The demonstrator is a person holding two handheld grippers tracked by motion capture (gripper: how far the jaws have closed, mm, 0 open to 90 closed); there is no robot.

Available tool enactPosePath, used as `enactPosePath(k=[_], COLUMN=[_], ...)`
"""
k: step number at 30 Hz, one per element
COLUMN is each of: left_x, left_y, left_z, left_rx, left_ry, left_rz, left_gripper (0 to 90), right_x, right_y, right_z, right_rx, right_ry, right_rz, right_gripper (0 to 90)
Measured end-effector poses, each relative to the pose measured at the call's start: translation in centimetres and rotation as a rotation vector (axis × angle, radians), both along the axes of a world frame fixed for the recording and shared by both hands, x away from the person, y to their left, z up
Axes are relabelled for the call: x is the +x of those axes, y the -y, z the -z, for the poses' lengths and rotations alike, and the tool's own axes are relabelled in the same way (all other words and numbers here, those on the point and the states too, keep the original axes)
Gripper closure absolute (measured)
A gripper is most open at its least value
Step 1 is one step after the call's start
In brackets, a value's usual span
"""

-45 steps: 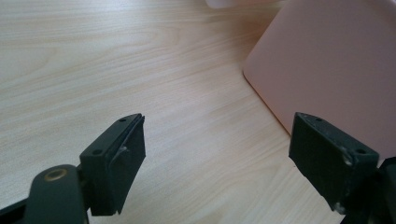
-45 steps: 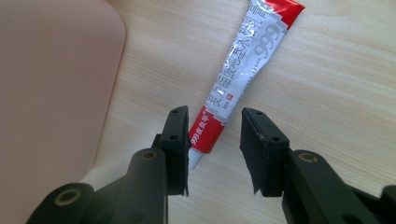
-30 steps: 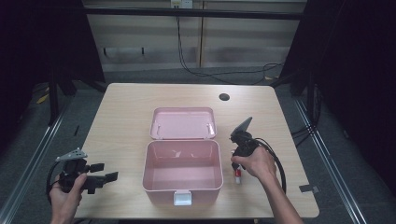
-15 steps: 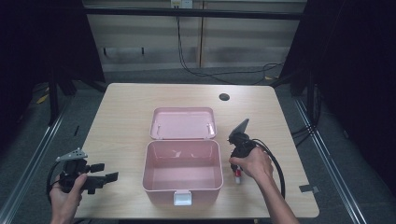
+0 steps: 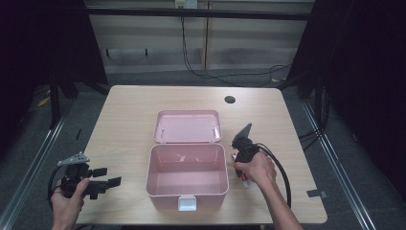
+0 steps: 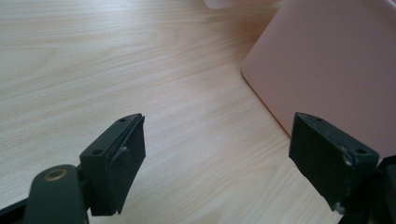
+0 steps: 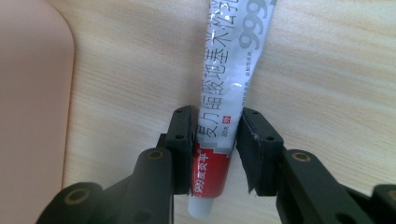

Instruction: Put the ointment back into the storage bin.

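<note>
A silver-white ointment tube (image 7: 224, 70) with a red band and white cap lies on the wooden table just right of the pink box. My right gripper (image 7: 215, 140) points down on it, jaws closed on the red-banded end from both sides. In the high view that gripper (image 5: 239, 160) sits under the person's hand, and a bit of the tube (image 5: 244, 180) pokes out below it. The pink box (image 5: 152, 167) stands open and empty, its lid (image 5: 187, 127) lying flat behind it. My left gripper (image 5: 109, 176) rests open near the table's front left, its jaws (image 6: 217, 149) wide apart over bare wood.
A dark round cable hole (image 5: 230, 99) sits near the table's far edge. The box's side wall (image 6: 336, 70) is close to the left gripper's right jaw, and the box corner (image 7: 28, 93) lies left of the tube. A black cable (image 5: 282, 167) loops from the right gripper.
The right hand and gripper have edged slightly left, toward the box, staying low over the tube. The left gripper has not moved.
</note>
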State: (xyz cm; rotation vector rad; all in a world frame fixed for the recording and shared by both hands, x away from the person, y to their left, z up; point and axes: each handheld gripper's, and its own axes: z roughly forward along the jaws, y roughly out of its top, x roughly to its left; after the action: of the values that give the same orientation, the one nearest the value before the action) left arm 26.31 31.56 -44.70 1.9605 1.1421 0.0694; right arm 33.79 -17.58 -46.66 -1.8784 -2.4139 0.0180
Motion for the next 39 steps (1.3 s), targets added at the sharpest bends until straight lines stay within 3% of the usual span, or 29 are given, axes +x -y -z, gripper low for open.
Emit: enactPosePath(k=[7,13,14,22,31,39], left_x=[0.0,0.0,0.0,0.0,0.0,0.1], left_y=[0.0,-0.1,-0.1,0.0,0.0,0.0], left_z=[0.0,0.0,0.0,0.0,0.0,0.0], left_rx=[0.003,0.003,0.003,0.003,0.003,0.005], left_ry=[0.001,0.002,0.002,0.001,0.001,-0.004], left_rz=[-0.002,-0.001,0.000,-0.003,-0.003,0.001], left_gripper=[18.5,18.5,18.5,18.5,18.5,18.5], right_x=[-0.1,-0.2,-0.2,-0.5,-0.9,-1.3], right_y=[0.0,0.2,0.2,1.1,2.0,2.7], right_z=[0.0,-0.8,-1.0,-2.0,-2.5,-3.6], right_rx=[-0.003,0.003,0.000,0.033,0.069,0.086], right_ry=[-0.010,0.008,0.021,0.061,0.049,0.074], right_rz=[-0.020,-0.042,-0.065,-0.103,-0.115,-0.180], right_gripper=[71.4,71.6,71.6,71.6,71.6,71.7])
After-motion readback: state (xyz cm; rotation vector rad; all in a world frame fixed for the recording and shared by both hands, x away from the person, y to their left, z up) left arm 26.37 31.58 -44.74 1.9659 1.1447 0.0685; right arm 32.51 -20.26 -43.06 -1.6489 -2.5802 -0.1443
